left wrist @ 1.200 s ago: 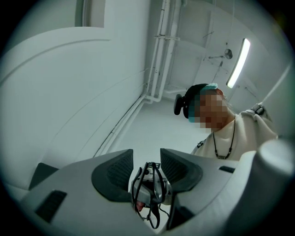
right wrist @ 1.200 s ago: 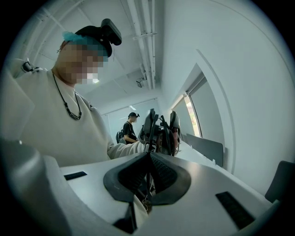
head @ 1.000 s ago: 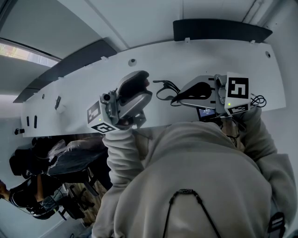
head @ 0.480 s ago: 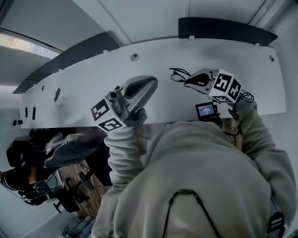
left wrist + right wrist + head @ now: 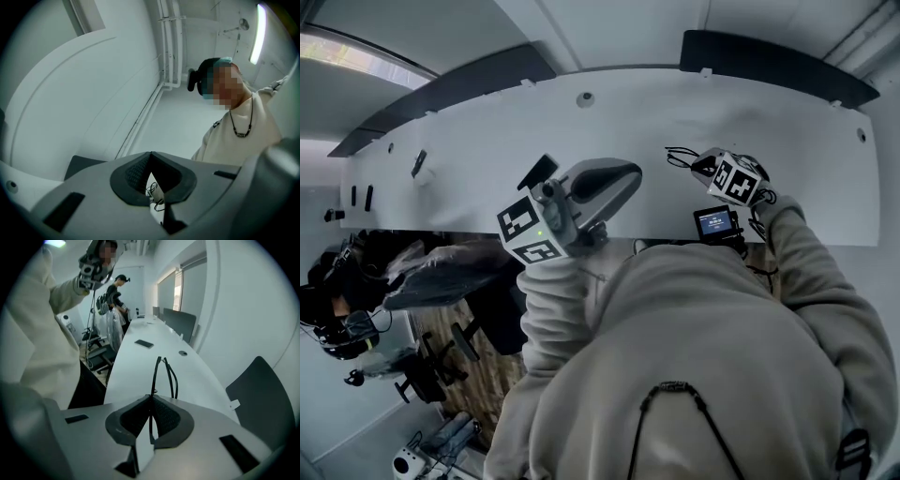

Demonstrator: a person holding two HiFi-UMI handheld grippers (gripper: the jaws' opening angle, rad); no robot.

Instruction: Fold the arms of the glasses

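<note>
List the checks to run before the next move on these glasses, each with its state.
1. Right gripper holds the glasses: ok, jaws clamped on the thin frame.
2. Left gripper open for an arm: not ok, jaws have just closed, nothing between them.
3. Left gripper near the glasses: not ok, apart in the head view.
4. Table beneath the glasses: ok.
5. Which arms are unfolded: cannot tell.

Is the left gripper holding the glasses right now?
No, the left gripper is shut on nothing, while the glasses sit pinched in the right gripper.
</note>
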